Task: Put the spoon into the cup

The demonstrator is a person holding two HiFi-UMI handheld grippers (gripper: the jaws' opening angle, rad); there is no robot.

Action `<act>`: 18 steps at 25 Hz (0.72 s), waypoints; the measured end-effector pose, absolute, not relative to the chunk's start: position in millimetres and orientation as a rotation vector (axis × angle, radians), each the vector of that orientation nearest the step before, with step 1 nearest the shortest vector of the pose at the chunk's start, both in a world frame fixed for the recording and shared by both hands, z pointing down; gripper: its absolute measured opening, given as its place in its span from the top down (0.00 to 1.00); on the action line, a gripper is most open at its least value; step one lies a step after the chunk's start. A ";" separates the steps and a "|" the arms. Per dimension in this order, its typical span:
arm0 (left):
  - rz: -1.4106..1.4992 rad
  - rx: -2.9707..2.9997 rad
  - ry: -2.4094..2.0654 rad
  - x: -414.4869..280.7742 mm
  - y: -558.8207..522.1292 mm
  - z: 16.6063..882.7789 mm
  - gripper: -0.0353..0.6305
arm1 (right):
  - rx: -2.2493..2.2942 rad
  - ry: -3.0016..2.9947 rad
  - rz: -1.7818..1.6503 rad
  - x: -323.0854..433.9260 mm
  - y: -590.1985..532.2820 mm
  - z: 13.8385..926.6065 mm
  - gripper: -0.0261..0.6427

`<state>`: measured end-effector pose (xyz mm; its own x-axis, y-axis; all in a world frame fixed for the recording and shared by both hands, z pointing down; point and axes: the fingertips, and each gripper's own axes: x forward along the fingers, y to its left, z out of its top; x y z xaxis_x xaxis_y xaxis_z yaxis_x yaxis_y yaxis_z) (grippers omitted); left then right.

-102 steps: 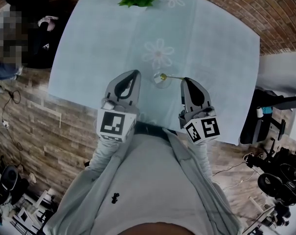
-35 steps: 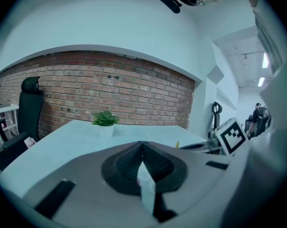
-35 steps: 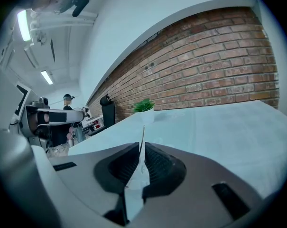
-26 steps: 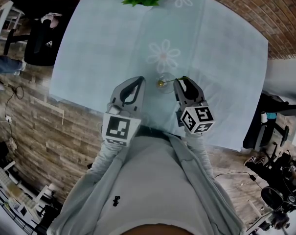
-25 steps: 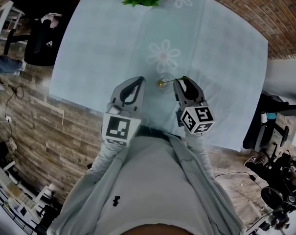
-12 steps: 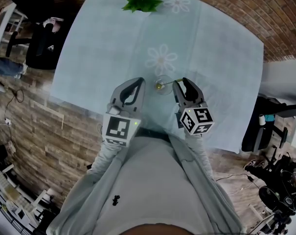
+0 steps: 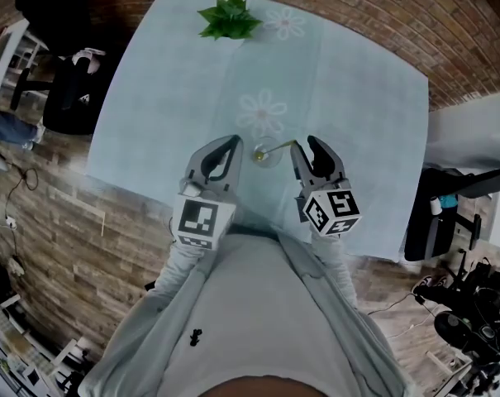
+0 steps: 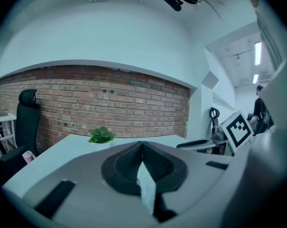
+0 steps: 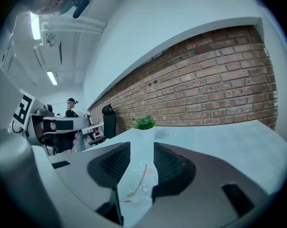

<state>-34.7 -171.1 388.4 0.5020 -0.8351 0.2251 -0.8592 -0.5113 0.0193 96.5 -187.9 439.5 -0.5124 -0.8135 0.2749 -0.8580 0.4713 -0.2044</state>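
The left claw (image 8: 142, 144) is shut and empty. The right claw (image 9: 142, 146) has just been opening wide and holds nothing. Just past them, the thin gold spoon (image 7: 276, 146) leans in the clear glass cup (image 7: 264, 155) on the pale blue surface (image 7: 167, 98).

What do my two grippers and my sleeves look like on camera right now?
The left gripper and the right gripper are both grey, two-fingered tools that taper to the tips, with dark ribbed pads on the inner faces. Each carries a white cube at its back, printed with black square markers. The sleeves are light grey, like the top.
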 end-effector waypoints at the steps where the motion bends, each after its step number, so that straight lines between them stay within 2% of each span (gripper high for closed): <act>1: 0.278 2.616 -1.480 -33.3 -171.3 385.7 0.92 | 1.473 -2.582 0.466 97.4 -187.7 434.0 0.75; 18: 0.233 2.704 -1.489 -18.3 -175.3 350.6 0.92 | 1.483 -2.678 0.140 115.6 -172.3 345.8 0.75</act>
